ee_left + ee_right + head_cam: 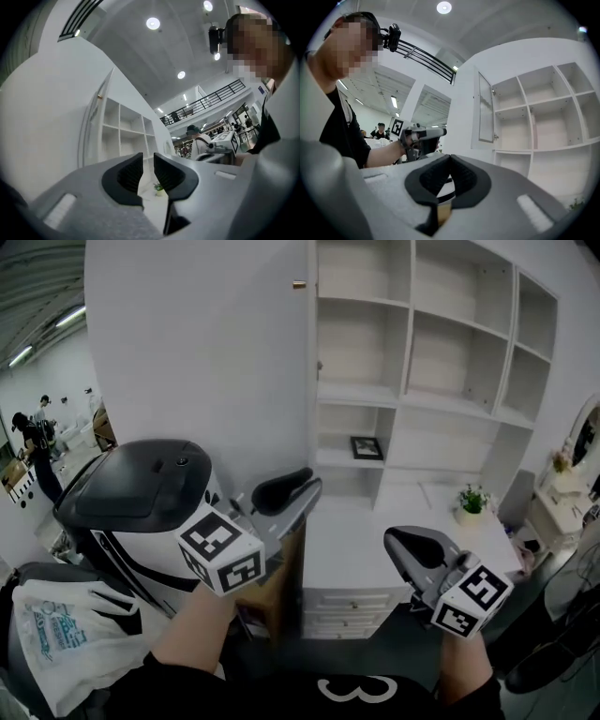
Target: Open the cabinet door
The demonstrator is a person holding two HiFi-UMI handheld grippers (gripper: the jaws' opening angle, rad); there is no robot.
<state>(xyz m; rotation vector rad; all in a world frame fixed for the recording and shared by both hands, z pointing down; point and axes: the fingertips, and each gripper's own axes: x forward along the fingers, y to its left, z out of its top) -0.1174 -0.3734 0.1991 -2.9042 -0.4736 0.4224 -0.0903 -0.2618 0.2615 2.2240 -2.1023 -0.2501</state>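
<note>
Cabinet door (486,110) stands swung open at the left edge of the shelf unit (403,399), its ribbed panel turned away from the open compartments. We count one door, with one small knob (494,137) on its free edge. From the head view it shows nearly edge-on at the unit's left side.

We hold two grippers, both in front of the shelf unit and neither touching the door. Our left gripper (298,495) sits before the unit's lower left corner. Its two fingers (126,176) are parted by a narrow gap, and nothing lies between them. Our right gripper (398,540) is in front of the unit's counter (375,540). Its two fingers (436,176) are pressed together at the tips and pinch nothing. Each gripper carries one marker cube, so we count two: the left cube (221,554) and the right cube (472,601).

One picture frame (366,447) leans in a lower compartment of the unit, near its left side. One potted plant (472,500) stands on the counter toward the unit's right end. Left of the unit stands one black-topped white machine (141,493), with one white plastic bag (66,634) just beside it. Farther left of the unit we see two people (28,442).
</note>
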